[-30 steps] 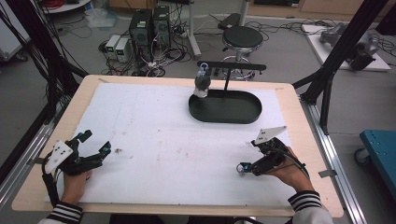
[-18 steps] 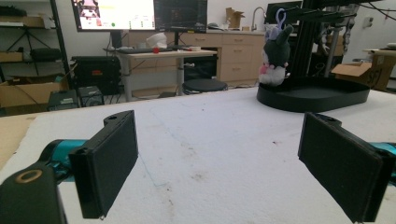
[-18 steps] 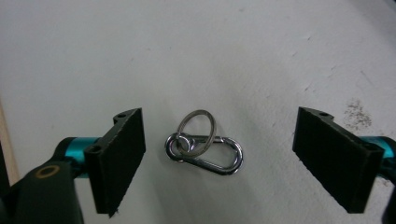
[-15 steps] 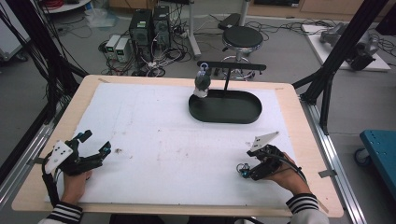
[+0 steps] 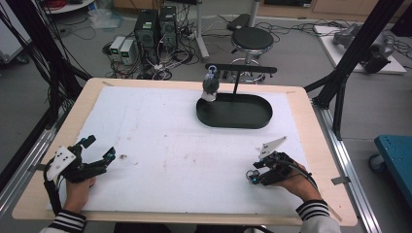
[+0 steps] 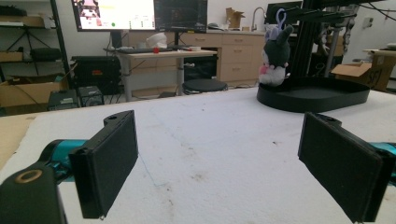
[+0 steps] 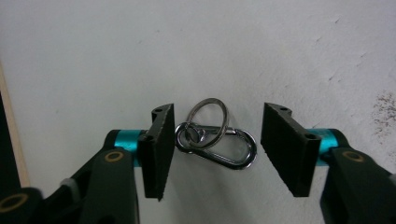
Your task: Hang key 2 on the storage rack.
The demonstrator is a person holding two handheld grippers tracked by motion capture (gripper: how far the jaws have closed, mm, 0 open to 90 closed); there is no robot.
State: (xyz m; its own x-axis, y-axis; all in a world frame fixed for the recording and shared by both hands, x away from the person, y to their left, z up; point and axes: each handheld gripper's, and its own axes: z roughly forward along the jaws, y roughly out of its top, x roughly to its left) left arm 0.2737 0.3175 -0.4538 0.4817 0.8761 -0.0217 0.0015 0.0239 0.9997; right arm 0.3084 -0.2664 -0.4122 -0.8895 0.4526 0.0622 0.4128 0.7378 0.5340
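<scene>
Straddling the silver metal carabiner clip with its split key ring [image 7: 215, 139], the right gripper [image 7: 217, 149] has just been closing, pads not yet touching it. Clip lies flat on the white foam mat [image 7: 280, 51], long axis spanning jaw to jaw. Left gripper [image 6: 224, 163] spread, well apart.

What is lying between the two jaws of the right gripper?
A metal carabiner with a key ring lies on the white mat, seen in the right gripper view.
</scene>
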